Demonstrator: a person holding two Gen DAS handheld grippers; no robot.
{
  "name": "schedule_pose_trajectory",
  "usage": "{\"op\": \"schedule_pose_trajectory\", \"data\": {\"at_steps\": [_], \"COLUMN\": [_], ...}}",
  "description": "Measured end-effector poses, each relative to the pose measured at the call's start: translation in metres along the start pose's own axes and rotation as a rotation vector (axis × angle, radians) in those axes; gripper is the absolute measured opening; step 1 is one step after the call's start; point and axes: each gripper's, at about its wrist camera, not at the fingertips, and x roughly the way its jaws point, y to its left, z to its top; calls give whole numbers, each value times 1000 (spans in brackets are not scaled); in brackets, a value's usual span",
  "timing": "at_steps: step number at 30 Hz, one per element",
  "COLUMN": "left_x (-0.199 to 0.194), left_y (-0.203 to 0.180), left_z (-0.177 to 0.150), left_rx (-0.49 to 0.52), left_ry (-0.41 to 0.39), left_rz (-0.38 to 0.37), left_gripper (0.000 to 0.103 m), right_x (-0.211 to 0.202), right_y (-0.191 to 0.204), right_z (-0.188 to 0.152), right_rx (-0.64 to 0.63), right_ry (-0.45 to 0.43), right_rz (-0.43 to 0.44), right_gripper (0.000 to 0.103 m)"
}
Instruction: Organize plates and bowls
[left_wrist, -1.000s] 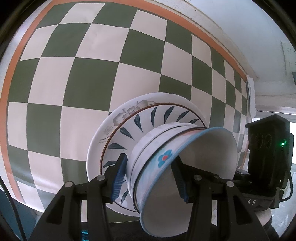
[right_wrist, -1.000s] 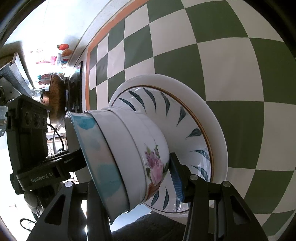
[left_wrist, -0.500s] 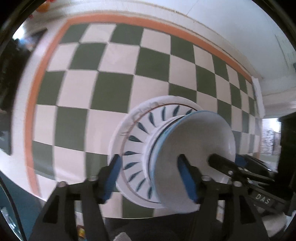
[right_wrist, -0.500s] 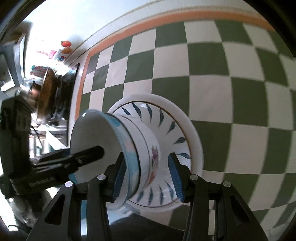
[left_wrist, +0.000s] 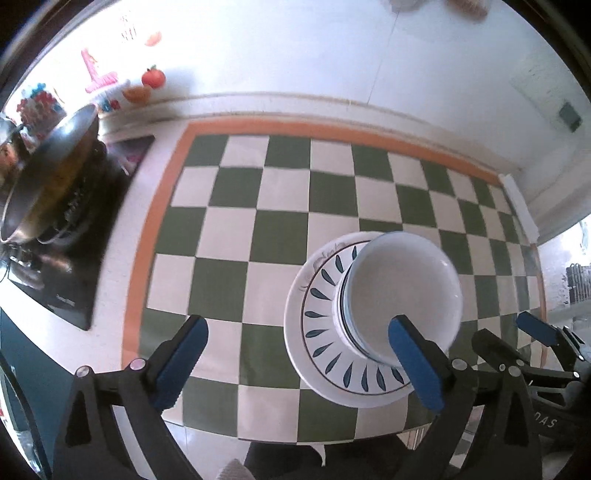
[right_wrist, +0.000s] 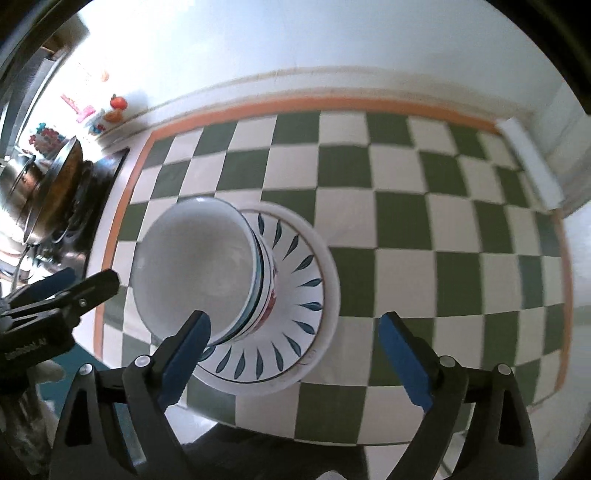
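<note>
A nested stack of white bowls (left_wrist: 402, 291), the top one blue-rimmed, stands on a leaf-patterned plate (left_wrist: 321, 332) that lies on a larger white plate. In the right wrist view the bowls (right_wrist: 195, 266) and the plate (right_wrist: 295, 295) sit at lower left. My left gripper (left_wrist: 295, 326) hovers above them, jaws opening wide, with nothing gripped. My right gripper (right_wrist: 293, 321) also hangs above the stack, its jaws opening and holding nothing. Each shows in the other's view: the right gripper (left_wrist: 511, 334) at the right edge, the left gripper (right_wrist: 79, 282) at the left edge.
The dishes rest on a green-and-white checked mat (left_wrist: 280, 221) with an orange border. A black cooktop (left_wrist: 74, 266) carrying a metal wok (left_wrist: 48, 177) stands to the left. A white wall with fruit stickers (left_wrist: 153, 77) runs along the back.
Both grippers have let go of the bowl stack, spread their jaws wide and risen. The view has tilted down, so the bowls are seen from above and the cooktop has come into sight.
</note>
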Motion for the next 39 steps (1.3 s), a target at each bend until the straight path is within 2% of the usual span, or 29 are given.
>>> {"op": "schedule_pose_trajectory", "data": {"at_steps": [7, 10, 19, 24, 29, 36, 39], "left_x": [-64, -89, -146, -182, -213, -242, -252], "left_y": [3, 0, -15, -22, -28, -28, -27], "left_z": [-18, -27, -58, -87, -122, -166, -179], "left_rx": [72, 89, 98, 95, 78, 46, 37], "left_ry": [-170, -216, -277, -328, -368, -380, -388], "left_rz": [-10, -13, -61, -44, -14, 17, 28], "left_gripper": [102, 103, 103, 103, 103, 103, 103], "right_x": [-61, -86, -168, -215, -246, -283, -299], "right_y": [22, 31, 40, 36, 32, 32, 35], "right_z": [-31, -45, -86, -114, -143, -189, -204], "right_rx": [38, 48, 50, 54, 43, 10, -3], "right_ry": [-138, -180, -299, -359, -385, -406, -428], "right_rz": [-41, -54, -78, -69, -56, -13, -22], "right_gripper": [99, 99, 100, 100, 100, 100, 100]}}
